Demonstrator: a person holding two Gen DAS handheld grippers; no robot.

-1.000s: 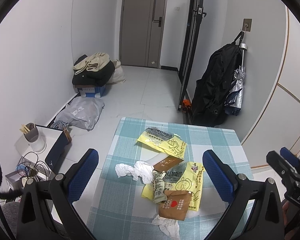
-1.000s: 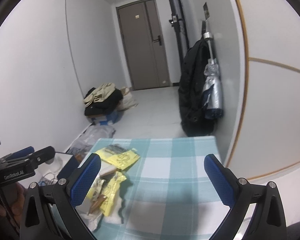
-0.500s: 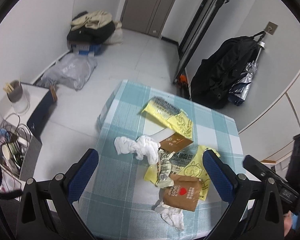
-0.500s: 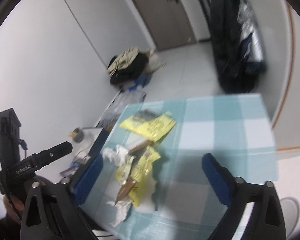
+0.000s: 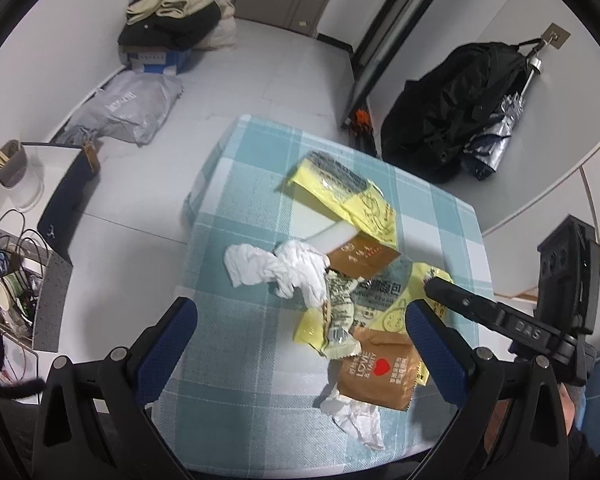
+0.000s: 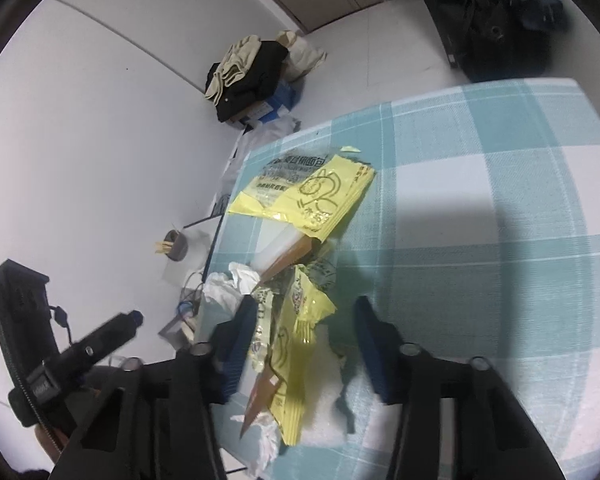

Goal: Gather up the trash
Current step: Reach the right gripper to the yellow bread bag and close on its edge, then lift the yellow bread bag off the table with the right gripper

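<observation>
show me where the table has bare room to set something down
Free: the checked tablecloth right of the yellow wrappers, and the near-left corner beside the white tissue. Crowded: the middle, around the brown packet.

Ahead of the left gripper: checked tablecloth (image 5: 252, 360). Beyond it, far left: clothes pile (image 5: 172, 16) on a blue box (image 5: 156, 58); grey bag (image 5: 128, 106) on the floor nearer. Far right: black coat (image 5: 452, 104) and folded umbrella (image 5: 496, 144) on a wall hook (image 5: 556, 36). Near left: cup of sticks (image 5: 10, 162), paper cup (image 5: 6, 292), cables (image 5: 16, 240).
</observation>
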